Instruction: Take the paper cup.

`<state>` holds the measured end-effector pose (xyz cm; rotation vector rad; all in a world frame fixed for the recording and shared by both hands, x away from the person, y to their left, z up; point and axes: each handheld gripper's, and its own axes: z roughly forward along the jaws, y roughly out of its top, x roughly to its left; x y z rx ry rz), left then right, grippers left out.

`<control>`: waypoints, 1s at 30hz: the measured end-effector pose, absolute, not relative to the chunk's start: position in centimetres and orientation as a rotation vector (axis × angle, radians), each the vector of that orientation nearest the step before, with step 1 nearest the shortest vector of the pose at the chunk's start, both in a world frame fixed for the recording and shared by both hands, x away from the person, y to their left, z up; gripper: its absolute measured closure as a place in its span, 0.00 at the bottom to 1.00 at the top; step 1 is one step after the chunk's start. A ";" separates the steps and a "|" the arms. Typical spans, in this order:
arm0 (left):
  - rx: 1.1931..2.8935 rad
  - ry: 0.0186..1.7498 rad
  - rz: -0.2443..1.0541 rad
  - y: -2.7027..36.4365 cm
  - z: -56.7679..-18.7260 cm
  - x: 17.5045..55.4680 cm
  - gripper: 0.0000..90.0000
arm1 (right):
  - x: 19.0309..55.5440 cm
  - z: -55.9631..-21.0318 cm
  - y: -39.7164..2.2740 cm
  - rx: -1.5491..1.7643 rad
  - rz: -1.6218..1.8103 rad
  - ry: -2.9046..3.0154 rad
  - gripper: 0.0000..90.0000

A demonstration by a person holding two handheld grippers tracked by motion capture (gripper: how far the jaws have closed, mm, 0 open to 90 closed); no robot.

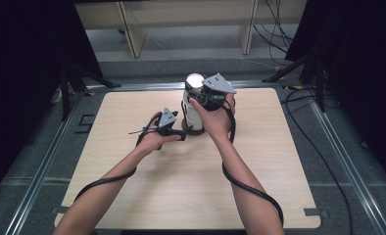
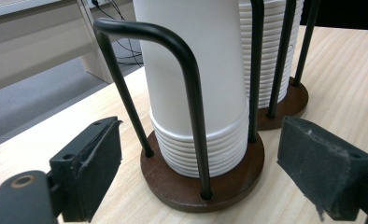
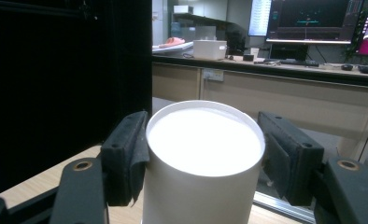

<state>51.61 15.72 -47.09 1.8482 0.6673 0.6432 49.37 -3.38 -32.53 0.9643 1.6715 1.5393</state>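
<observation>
Cup [image 3: 204, 154] on the stack is pinched in my right tongs [image 3: 205, 158]; my left tongs [image 2: 198, 172] are spread around the holder base [image 2: 203, 179].

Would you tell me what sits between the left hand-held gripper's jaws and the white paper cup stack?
In the left gripper view, only black wire holder rods separate the left hand-held gripper from the cup stack.

Your cups [image 2: 196, 70] are plain white, with no print on them, and the top cup [image 3: 203, 154] is white inside as well. The stand's rods [image 2: 191, 88] are glossy black, and its round base [image 2: 182, 186] is dark brown. Your table [image 1: 181, 186] is pale wood with a fine straight grain. Both of your grippers, left [image 1: 174, 132] and right [image 1: 205, 100], are black with matt dark grey pads [image 3: 126, 154] and light grey top plates [image 1: 219, 84]. The cables [image 1: 250, 188] are black.
</observation>
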 end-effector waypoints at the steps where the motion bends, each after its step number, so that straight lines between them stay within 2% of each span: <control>1: 1.863 0.655 0.657 15.9 -47.0 51.5 0.13 | 49.1 -32.6 -3.6 0.941 1.537 1.665 0.40; 11: 1.818 0.658 0.661 16.1 -46.6 50.5 0.03 | 47.7 -33.1 -4.6 0.935 1.564 1.673 0.40; 30: 1.783 0.631 0.678 17.4 -46.4 47.8 0.03 | 44.5 -33.7 -7.4 0.940 1.577 1.681 0.40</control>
